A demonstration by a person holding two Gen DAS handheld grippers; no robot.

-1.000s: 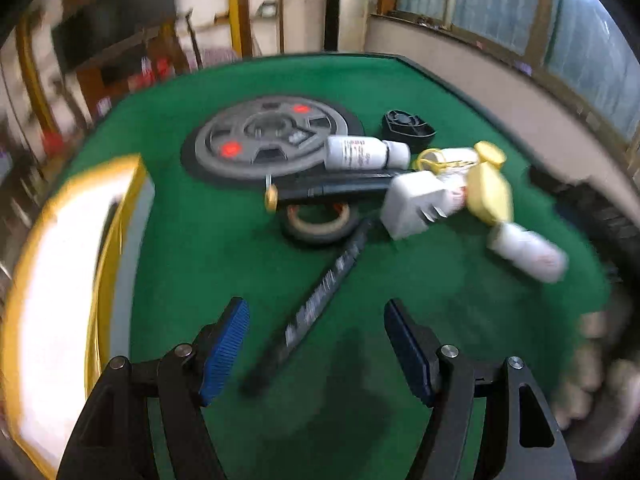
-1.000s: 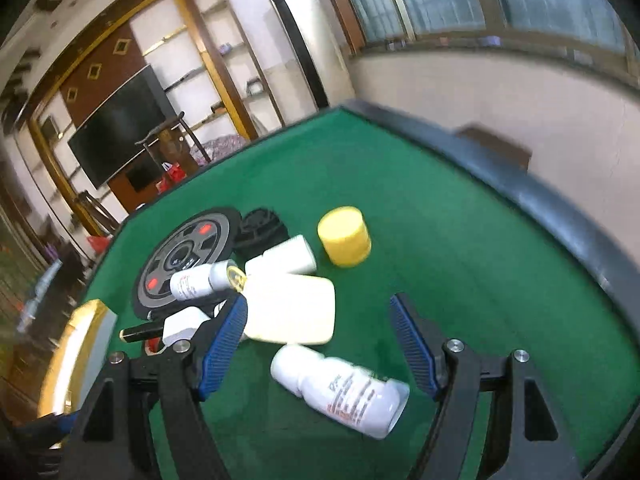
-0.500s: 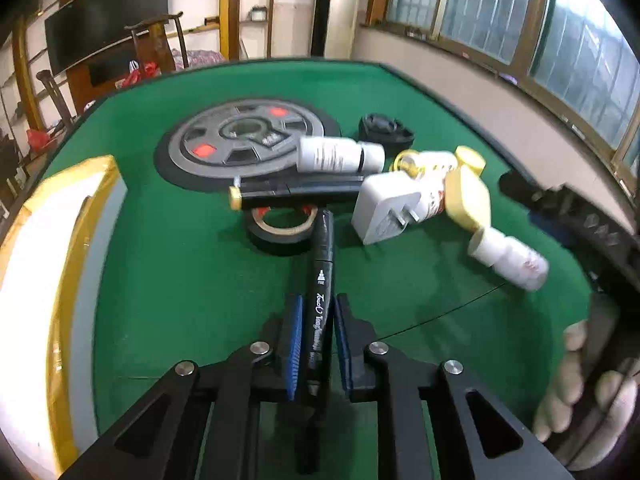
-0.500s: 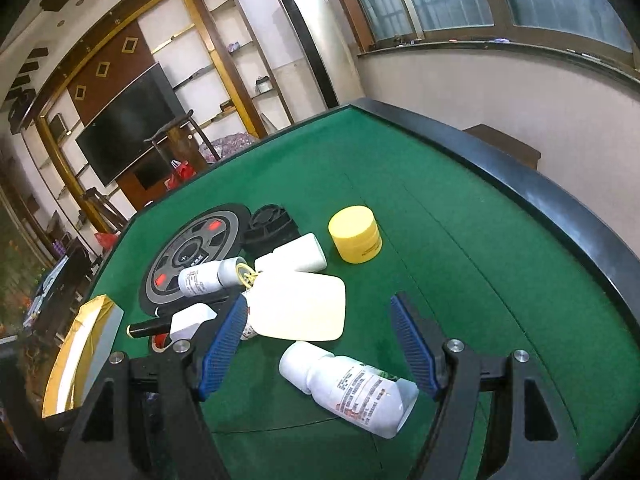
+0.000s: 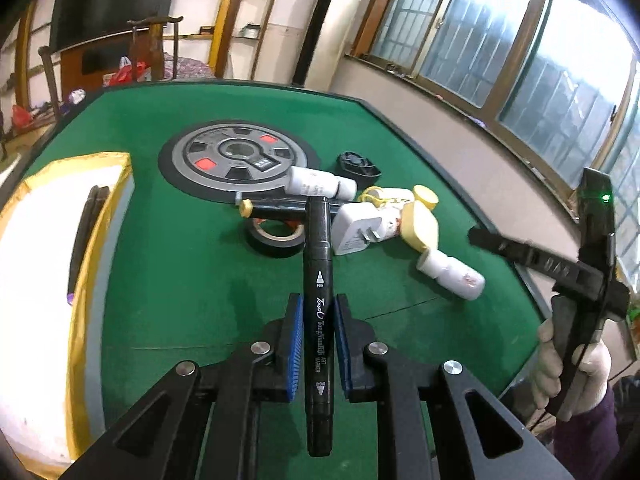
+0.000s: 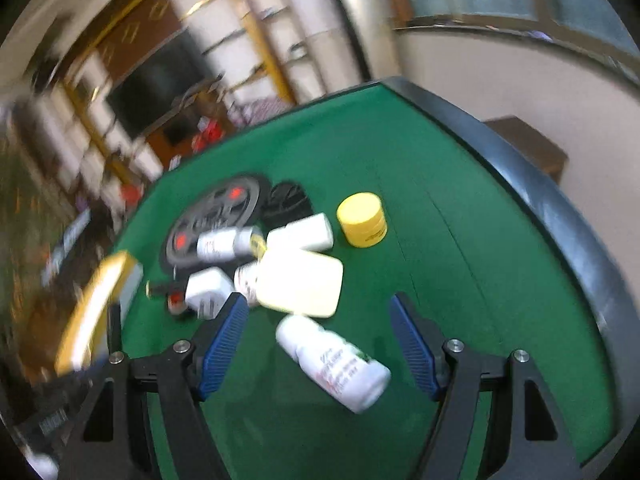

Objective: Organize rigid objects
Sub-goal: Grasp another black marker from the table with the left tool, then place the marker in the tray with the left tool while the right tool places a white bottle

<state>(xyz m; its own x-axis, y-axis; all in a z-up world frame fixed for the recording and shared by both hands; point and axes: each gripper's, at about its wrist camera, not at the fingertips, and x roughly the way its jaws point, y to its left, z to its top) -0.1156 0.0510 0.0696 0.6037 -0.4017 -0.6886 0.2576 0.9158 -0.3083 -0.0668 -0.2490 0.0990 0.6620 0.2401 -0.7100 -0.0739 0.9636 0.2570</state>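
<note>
Table (image 5: 168, 272): green cloth, matt, felt-like nap; rim (image 6: 560, 216) black, smooth, semi-gloss. Marker (image 5: 318, 320): black plastic, satin, white print. Weight plate (image 5: 236, 160): grey, matt centre, black dull edge. Tape roll (image 5: 276, 236): glossy black. Bottles (image 6: 336, 364): white plastic, smooth, paper labels. Jar (image 6: 362, 224): yellow plastic, smooth. Gripper pads (image 5: 294, 344): blue, ribbed. Tray (image 5: 100, 216): shiny gold trim.

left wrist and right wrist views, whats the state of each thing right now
left gripper: shut on black marker
black marker: gripped mid-body, lifted off the felt
right gripper: open, holding nothing
white bottle: lying on its side, capped
yellow jar: upright, lid on
tape roll: lying flat
white plug adapter: prongs facing the camera
</note>
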